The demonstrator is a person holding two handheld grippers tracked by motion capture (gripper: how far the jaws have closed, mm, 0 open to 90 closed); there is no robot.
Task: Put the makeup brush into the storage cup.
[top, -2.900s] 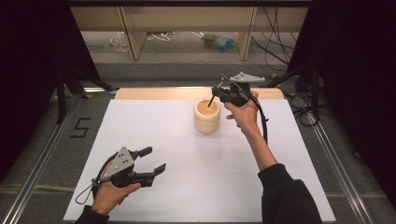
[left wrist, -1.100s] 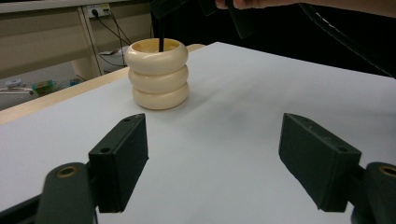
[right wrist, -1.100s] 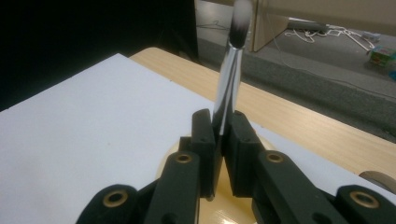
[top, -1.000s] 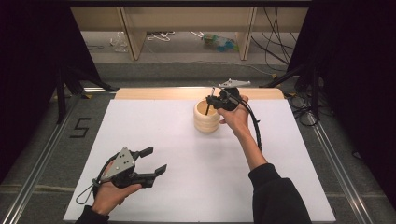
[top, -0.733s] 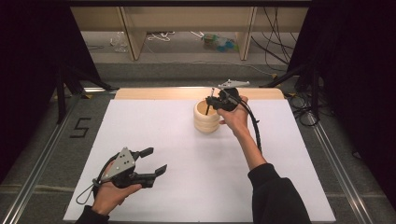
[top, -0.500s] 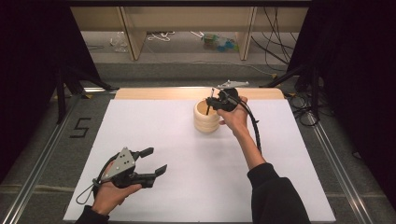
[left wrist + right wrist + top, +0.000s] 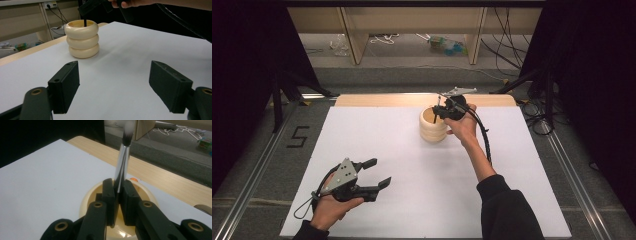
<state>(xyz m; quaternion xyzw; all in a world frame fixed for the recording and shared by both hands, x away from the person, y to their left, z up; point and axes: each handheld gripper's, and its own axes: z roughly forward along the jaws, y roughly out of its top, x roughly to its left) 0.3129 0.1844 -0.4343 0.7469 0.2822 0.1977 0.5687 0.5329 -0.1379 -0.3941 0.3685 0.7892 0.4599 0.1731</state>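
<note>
Right gripper view, right claw pinching brush over holder

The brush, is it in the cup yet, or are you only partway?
Partway. Done: the right gripper has the brush clamped above the cream ringed cup. In hand: the handle dips into the cup's mouth, bristles up. Left: letting go. The left gripper waits open over the white table.

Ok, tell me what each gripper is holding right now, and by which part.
The right gripper is shut on a makeup brush, clamping its shaft below the bristle head, over the cream ribbed holder. The left gripper is open and holds nothing.
</note>
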